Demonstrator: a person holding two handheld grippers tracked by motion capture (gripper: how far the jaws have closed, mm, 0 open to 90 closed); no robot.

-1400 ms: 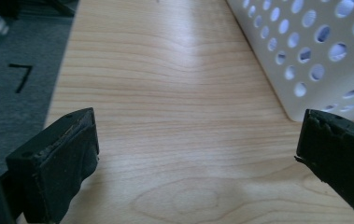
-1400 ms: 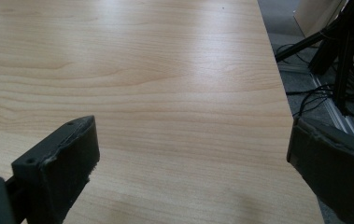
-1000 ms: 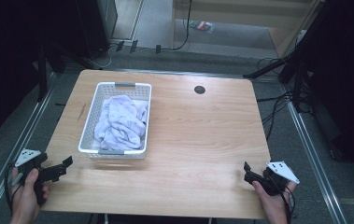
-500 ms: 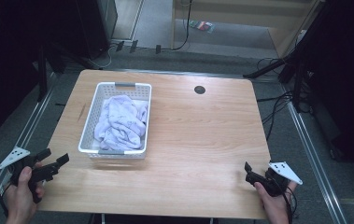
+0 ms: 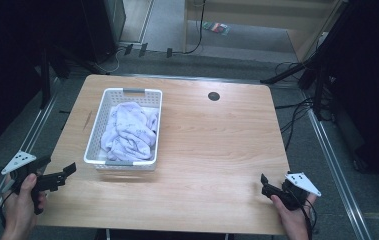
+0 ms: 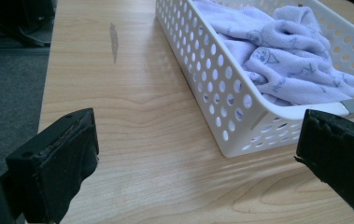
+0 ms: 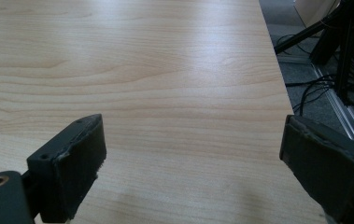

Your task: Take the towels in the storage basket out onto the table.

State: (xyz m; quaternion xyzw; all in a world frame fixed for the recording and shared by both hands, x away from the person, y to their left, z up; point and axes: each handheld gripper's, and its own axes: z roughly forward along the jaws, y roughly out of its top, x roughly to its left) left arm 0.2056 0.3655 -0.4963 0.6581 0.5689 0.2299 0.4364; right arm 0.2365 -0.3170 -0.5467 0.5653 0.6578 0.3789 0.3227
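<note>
Looking down from above, a wooden table [image 5: 212, 150] fills the middle of the scene, with a person's two hands entering from the bottom edge, each holding a two-jaw gripper. The left gripper [image 5: 69, 170] hovers at the table's near left corner, its jaws spread wide and holding nothing, aimed toward a white perforated plastic basket [image 5: 93, 135] that sits on the left half of the table. A crumpled pale lilac towel [image 5: 129, 131] with a faint printed pattern lies heaped inside the basket, reaching about to the rim. In the left gripper view, the basket's near corner [image 6: 233, 121] sits between the two black jaws but well ahead of them, not touched, and the towel [image 6: 286, 60] shows beyond its wall. The right gripper [image 5: 266, 184] waits at the near right corner of the table, well apart from the basket; in its own view its jaws also stand wide apart over bare wood.

This looks like the very start of the work: an approach toward the towel, with nothing grasped yet. The next move likely calls for lifting the left gripper over the basket wall and lowering onto a raised fold of cloth before closing.
</note>
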